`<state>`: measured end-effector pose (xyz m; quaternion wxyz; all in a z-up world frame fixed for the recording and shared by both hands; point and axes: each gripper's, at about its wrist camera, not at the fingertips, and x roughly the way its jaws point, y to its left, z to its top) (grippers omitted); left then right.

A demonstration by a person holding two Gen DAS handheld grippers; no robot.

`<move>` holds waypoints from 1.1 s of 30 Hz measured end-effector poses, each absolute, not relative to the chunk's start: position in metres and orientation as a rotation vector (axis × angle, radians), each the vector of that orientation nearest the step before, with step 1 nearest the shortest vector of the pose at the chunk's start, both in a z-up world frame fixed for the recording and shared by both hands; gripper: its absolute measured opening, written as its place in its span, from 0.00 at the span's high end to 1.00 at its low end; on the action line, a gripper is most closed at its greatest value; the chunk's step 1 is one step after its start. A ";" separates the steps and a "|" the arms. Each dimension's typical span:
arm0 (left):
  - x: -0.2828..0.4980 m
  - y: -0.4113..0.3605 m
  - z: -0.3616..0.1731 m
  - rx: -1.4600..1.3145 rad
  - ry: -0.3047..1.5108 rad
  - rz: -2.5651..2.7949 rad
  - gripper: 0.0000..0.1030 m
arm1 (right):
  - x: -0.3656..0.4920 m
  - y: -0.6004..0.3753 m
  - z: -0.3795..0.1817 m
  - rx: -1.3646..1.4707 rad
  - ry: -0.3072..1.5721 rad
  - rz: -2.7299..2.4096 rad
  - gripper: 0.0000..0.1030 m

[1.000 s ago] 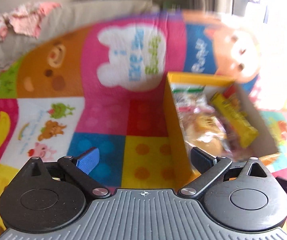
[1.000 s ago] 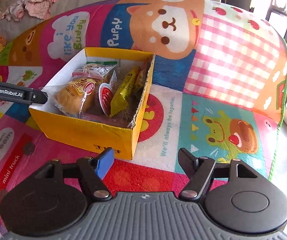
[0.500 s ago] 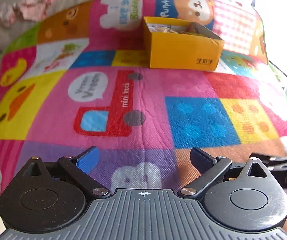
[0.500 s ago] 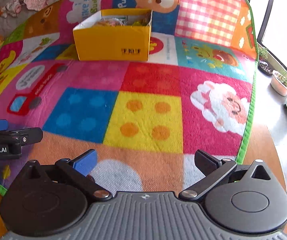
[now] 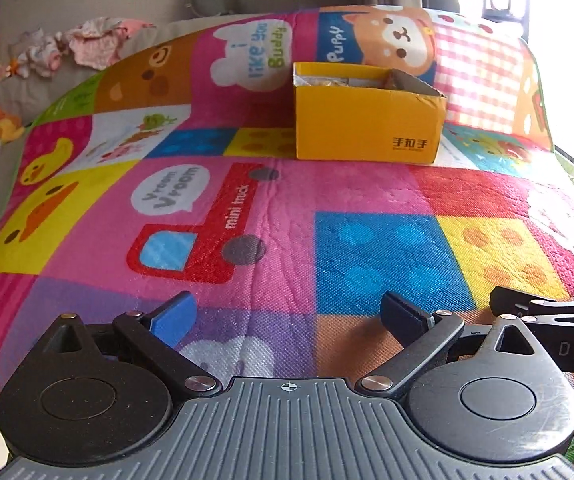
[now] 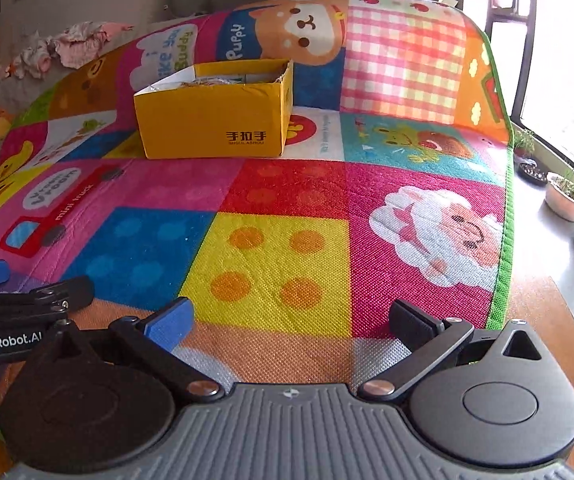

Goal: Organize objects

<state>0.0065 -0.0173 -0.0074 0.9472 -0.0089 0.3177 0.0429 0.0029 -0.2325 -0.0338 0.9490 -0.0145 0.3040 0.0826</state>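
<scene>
While both tools hover low over the near edge of the colourful patchwork cartoon play mat (image 5: 271,208), the left hand-held gripper (image 5: 287,316) and the right hand-held gripper (image 6: 293,320) each stand with jaws spread wide and nothing between them. Well ahead of them, the open yellow cardboard box (image 5: 367,124) sits on the mat's far part, by the puppy picture, with packets barely visible inside.
</scene>
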 end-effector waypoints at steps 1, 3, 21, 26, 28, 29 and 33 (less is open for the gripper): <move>0.008 -0.017 -0.007 -0.018 0.647 0.086 0.02 | 0.003 -0.232 -0.034 -0.031 0.610 0.162 0.00; 0.008 -0.016 -0.008 -0.018 0.647 0.085 0.02 | 0.005 -0.232 -0.034 -0.033 0.608 0.164 0.00; 0.008 -0.016 -0.008 -0.018 0.647 0.084 0.02 | 0.010 -0.238 -0.035 -0.051 0.608 0.240 0.00; 0.009 -0.016 -0.008 -0.018 0.647 0.085 0.02 | 0.010 -0.238 -0.035 -0.046 0.609 0.235 0.00; 0.009 -0.016 -0.008 -0.018 0.647 0.085 0.02 | 0.009 -0.237 -0.035 -0.043 0.610 0.227 0.00; 0.008 -0.017 -0.008 -0.018 0.647 0.088 0.02 | 0.010 -0.237 -0.035 -0.041 0.610 0.223 0.00; 0.009 -0.017 -0.008 -0.014 0.648 0.085 0.01 | 0.009 -0.237 -0.035 -0.039 0.610 0.222 0.00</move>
